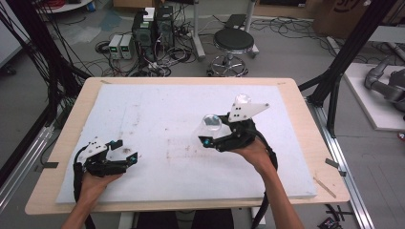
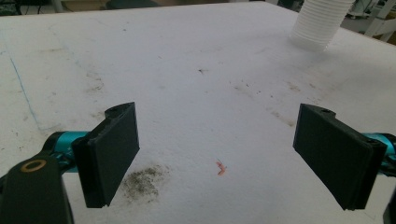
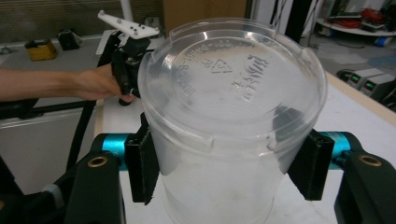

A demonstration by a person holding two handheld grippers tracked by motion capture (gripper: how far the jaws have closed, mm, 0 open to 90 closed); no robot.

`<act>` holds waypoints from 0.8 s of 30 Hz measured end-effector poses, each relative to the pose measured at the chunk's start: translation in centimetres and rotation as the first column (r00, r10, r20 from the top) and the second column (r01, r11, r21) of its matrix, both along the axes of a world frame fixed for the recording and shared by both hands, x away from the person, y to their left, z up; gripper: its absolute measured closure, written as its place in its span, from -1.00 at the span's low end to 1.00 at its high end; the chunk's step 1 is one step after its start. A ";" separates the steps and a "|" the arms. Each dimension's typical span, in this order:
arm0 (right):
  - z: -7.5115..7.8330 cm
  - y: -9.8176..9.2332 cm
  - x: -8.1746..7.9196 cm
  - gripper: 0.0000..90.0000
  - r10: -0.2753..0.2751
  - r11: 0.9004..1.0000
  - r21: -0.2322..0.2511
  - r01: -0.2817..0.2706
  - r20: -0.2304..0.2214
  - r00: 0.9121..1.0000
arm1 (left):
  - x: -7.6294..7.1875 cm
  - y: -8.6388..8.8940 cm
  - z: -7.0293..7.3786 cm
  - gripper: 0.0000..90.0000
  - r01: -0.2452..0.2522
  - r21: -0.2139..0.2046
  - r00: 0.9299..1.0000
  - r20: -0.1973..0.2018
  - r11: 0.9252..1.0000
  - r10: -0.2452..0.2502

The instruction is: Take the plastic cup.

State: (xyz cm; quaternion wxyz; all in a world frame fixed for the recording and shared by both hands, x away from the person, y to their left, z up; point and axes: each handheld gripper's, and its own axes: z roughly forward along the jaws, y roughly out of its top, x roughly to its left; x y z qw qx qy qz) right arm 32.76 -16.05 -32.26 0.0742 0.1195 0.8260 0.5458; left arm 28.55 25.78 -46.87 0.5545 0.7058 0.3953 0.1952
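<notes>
High cam looks forward-down over your whole worktop (image 1: 143, 109). Claw cams ride low, close behind their jaws. All three share the white worktop; the right one also catches your left claw (image 3: 128, 51).

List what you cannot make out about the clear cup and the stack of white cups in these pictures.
- Clear cup, right gripper view: its open end is cut off by the bottom edge, so any contents are hidden.
- Clear cup, high view: too small and see-through; the right claw covers its lower part.
- Stack of white cups, left gripper view: top cut off by the edge, count unknown.

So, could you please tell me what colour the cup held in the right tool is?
The cup is clear, colourless plastic, best seen in the right gripper view.
</notes>
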 end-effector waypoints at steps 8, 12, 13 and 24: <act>-2.2 1.6 -1.1 -0.19 0.042 0.999 0.010 -0.042 0.003 0.999 | 0.0 -0.1 0.0 -0.68 -0.001 0.003 1.000 -0.001 1.000 0.001; -3.4 2.4 -1.3 -0.19 0.059 0.998 0.004 -0.059 -0.011 0.998 | -0.1 -0.1 0.0 -0.68 -0.001 0.006 1.000 0.007 1.000 0.001; -3.6 2.7 -1.3 -0.19 0.064 0.998 -0.020 -0.064 -0.014 0.998 | -0.1 -0.1 0.0 -0.68 -0.001 0.009 1.000 0.008 1.000 0.001; -4.2 2.9 -1.2 -0.19 0.070 0.997 -0.008 -0.070 -0.027 0.997 | -0.1 -0.1 0.0 -0.68 -0.002 0.006 1.000 0.007 1.000 0.002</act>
